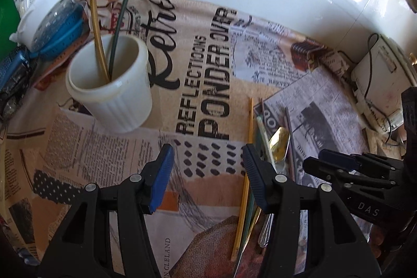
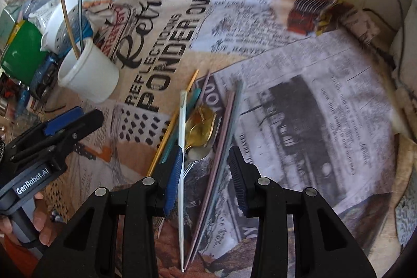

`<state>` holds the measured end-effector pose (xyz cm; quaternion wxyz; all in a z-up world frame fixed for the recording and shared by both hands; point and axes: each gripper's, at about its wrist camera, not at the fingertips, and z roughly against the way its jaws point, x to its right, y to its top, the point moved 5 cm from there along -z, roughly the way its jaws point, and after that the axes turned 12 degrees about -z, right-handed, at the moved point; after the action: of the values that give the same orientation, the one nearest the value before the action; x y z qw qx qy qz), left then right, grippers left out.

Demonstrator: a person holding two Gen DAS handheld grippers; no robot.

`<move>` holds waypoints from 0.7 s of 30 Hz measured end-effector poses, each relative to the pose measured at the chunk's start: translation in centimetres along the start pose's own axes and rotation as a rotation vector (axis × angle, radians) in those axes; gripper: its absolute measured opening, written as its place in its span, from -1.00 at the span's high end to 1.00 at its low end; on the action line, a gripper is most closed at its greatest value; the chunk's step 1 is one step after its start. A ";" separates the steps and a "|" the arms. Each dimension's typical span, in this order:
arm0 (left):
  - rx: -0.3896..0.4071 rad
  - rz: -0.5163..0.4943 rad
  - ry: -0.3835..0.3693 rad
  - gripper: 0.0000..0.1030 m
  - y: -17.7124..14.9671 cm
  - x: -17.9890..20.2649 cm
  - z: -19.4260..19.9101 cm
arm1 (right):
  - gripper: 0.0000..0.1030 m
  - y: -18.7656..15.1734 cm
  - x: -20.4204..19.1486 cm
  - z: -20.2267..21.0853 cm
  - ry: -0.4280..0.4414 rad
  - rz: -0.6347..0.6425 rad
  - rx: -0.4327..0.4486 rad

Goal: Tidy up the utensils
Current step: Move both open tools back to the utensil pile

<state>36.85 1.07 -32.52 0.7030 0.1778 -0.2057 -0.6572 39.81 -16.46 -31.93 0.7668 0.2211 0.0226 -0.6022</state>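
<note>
We hold two tongs above a newsprint cloth [image 2: 299, 64]. The right gripper [image 2: 206, 166] is partly open and empty, hanging over a pile of loose utensils [image 2: 203, 121]: chopsticks, a white stick and a gold spoon, long axes running near to far. The left gripper [image 1: 208, 166] is wider, also empty, just left of that pile. The white cup [image 1: 114, 87], holding two sticks, stands far left. The right gripper looks nearer.

Your left wrist view looks steeply down, close over the surface [image 1: 203, 85], white cup [image 1: 114, 93] upper left. Your right wrist view tilts down likewise, utensil pile [image 2: 200, 127] at centre. Both share the cup [image 2: 88, 74], the pile [image 1: 271, 142] and each other's hand-held gripper.
</note>
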 end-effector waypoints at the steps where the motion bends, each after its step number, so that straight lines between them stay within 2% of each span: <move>1: -0.010 -0.001 0.001 -0.04 -0.3 0.0 -0.4 | 0.34 -0.1 -0.2 -0.5 0.004 0.003 -0.011; 5: -0.044 -0.010 0.010 -0.04 -1.4 0.2 -1.7 | 0.36 -0.3 -1.1 -2.3 0.024 0.015 -0.053; 10: -0.069 0.001 0.008 -0.04 -2.3 -0.2 -2.5 | 0.71 0.0 -2.0 -4.1 0.031 0.029 -0.091; 14: -0.068 -0.003 0.007 -0.04 -2.4 -0.4 -2.4 | 0.75 0.2 -2.3 -4.9 0.017 0.040 -0.100; 16: -0.068 -0.007 0.009 -0.04 -2.3 -0.4 -2.4 | 0.83 0.4 -2.3 -5.0 0.012 0.045 -0.097; 21: -0.072 -0.022 -0.002 -0.04 -1.8 0.0 -2.5 | 0.87 0.7 -1.8 -4.9 0.028 0.023 -0.093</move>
<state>36.57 0.86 -35.59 0.7014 0.1538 -0.1805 -0.6721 41.12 -12.88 -35.54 0.7826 0.1941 0.0588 -0.5885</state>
